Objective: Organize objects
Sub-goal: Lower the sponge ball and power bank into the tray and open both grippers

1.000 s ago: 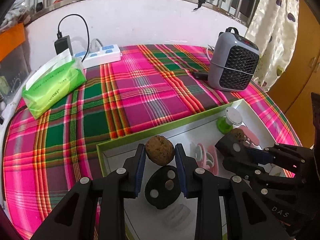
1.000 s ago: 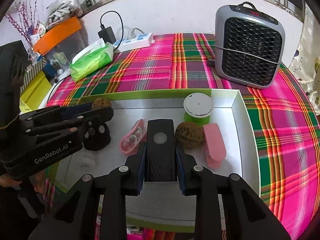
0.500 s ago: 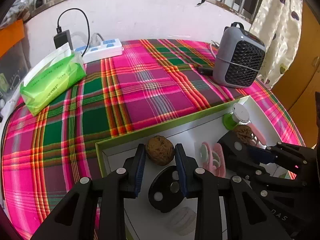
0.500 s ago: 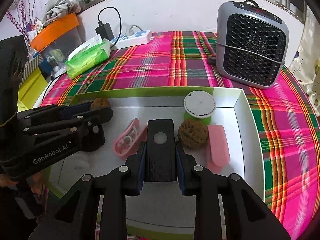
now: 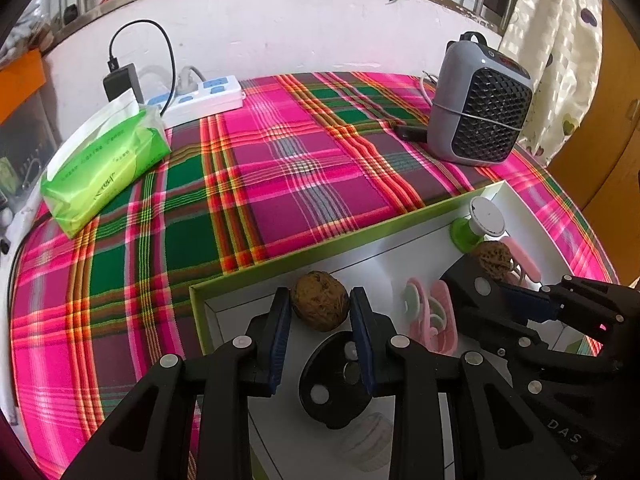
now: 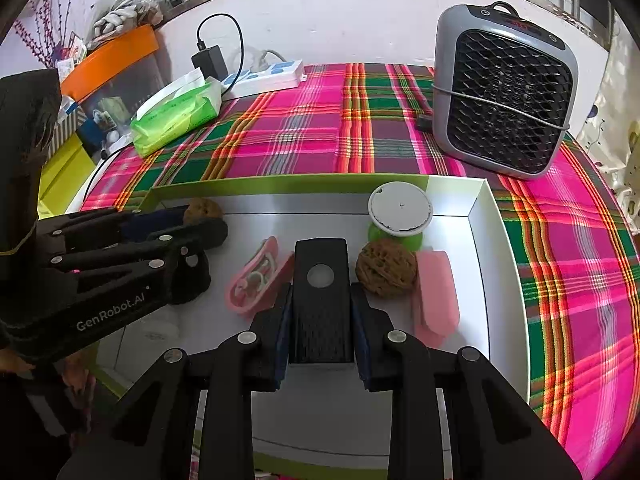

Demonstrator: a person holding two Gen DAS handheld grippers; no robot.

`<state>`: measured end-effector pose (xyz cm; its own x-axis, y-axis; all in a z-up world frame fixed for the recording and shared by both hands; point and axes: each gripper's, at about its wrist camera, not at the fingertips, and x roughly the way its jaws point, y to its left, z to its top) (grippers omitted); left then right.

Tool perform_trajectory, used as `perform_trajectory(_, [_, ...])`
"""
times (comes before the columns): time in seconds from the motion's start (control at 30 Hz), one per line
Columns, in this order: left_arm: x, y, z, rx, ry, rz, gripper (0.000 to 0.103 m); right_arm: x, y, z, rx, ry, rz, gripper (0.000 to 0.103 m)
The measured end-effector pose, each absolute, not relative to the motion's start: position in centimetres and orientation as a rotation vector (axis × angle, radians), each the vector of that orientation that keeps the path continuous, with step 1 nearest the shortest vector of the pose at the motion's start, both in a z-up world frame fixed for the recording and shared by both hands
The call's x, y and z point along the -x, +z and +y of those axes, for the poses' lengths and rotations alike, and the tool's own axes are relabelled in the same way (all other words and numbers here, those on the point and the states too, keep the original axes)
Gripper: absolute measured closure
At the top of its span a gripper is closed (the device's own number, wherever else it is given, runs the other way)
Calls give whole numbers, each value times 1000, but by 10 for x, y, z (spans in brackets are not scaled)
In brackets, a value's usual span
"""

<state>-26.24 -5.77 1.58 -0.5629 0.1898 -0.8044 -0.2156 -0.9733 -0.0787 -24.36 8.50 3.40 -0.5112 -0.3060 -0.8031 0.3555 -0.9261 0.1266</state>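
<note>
Brown wrinkled walnut (image 5: 319, 301) remains clamped in the left tool (image 5: 319, 312), lower centre; black ridged rectangular block (image 6: 322, 300) remains clamped in the right tool (image 6: 322, 322). Nothing has shifted above the white green-rimmed tray (image 6: 496, 248); placing likely awaits.

place: home room | evidence: plaid tablecloth (image 5: 280, 168) across centre; tissue pack (image 5: 104, 164) at left; power strip (image 5: 200, 98) upper left; small heater (image 5: 480, 104) upper right; dotted curtain (image 5: 560, 40) far right
</note>
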Motion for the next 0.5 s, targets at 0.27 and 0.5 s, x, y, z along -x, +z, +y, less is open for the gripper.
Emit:
perform_trajectory(0.27, [262,16,-57,1336,2590,59,75,244,35,86,-1287,-2441,64,75])
perform_trajectory(0.5, [262,16,-58,1337,2596,52,72,244,35,86,-1288,-2441,62,75])
